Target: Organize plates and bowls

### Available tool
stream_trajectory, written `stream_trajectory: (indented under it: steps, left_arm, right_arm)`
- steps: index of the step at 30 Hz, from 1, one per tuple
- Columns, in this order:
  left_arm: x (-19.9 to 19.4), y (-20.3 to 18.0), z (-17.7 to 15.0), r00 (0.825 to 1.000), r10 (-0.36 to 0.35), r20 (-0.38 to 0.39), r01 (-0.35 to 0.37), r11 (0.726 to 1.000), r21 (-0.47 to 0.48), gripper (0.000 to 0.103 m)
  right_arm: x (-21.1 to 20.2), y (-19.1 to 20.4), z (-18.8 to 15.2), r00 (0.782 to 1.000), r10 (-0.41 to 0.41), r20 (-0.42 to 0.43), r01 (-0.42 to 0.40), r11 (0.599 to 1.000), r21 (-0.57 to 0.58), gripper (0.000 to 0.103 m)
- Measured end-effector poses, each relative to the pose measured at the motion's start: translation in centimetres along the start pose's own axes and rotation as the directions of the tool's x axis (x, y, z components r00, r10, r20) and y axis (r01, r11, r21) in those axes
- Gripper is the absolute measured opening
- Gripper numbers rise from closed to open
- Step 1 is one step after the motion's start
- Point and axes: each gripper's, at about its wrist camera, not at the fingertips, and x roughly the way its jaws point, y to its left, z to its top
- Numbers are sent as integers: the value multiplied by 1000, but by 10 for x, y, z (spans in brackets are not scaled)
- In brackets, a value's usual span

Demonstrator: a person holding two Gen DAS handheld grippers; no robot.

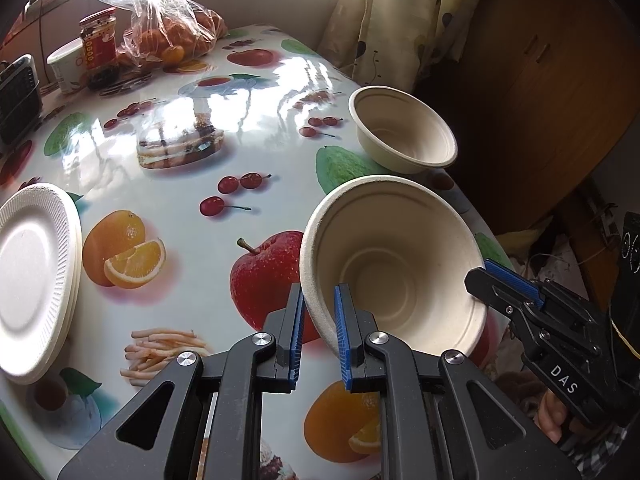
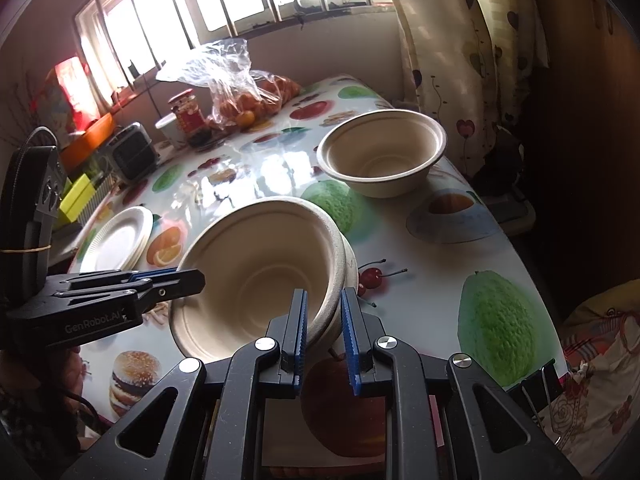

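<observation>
A beige paper bowl [image 1: 394, 264] is held tilted above the fruit-print table [image 1: 180, 200]. My left gripper [image 1: 320, 322] is shut on its near-left rim. My right gripper [image 2: 323, 314] is shut on the opposite rim; it also shows in the left wrist view [image 1: 502, 280]. In the right wrist view the held piece [image 2: 260, 268] looks like two nested bowls. A second beige bowl [image 1: 402, 130] [image 2: 382, 152] stands upright near the table's far right edge. A stack of white paper plates [image 1: 34, 280] [image 2: 120, 238] lies at the left.
At the far end stand a red-labelled jar [image 1: 98, 38], a white cup [image 1: 66, 66], a plastic bag of oranges [image 1: 172, 36] and a dark box [image 1: 18, 96]. A curtain [image 2: 460, 52] and a wooden cabinet [image 1: 540, 80] are beyond the table's right edge.
</observation>
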Motion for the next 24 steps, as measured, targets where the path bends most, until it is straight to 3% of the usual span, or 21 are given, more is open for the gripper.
stream_trajectory:
  steps: [11, 17, 24]
  left_arm:
    - [1, 0, 0, 1000, 5, -1, -5, 1000, 0, 17]
    - [2, -3, -1, 1000, 2, -5, -2, 1000, 7, 26]
    - [2, -5, -1, 1000, 5, -7, -5, 1000, 7, 27]
  right_arm:
    - [0, -1, 0, 1000, -1, 1, 1, 1000, -1, 18]
    - [0, 0, 0, 1000, 3, -1, -3, 1000, -2, 18]
    - [0, 0, -1, 1000, 4, 1, -4, 1000, -1, 18]
